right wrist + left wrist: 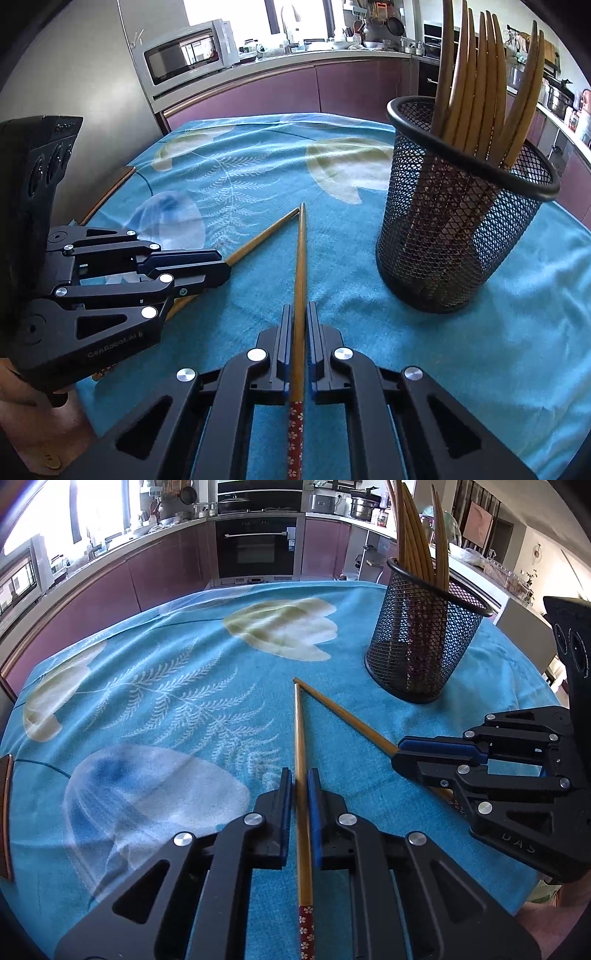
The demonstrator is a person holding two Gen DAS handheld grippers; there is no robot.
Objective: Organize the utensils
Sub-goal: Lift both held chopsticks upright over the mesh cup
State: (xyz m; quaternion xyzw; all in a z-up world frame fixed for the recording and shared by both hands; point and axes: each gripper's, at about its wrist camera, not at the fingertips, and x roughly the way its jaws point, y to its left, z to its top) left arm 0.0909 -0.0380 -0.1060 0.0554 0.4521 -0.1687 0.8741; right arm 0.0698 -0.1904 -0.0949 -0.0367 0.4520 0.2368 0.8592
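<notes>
On the blue cloth (147,686), the left gripper (300,775) and right gripper (300,308) are each clamped on 1 chopstick (301,746) (301,258), tips meeting at 12 o'clock, with the mesh cup (458,236) of chopsticks at 2 o'clock.

Two wooden chopsticks (301,738), tips touching
</notes>
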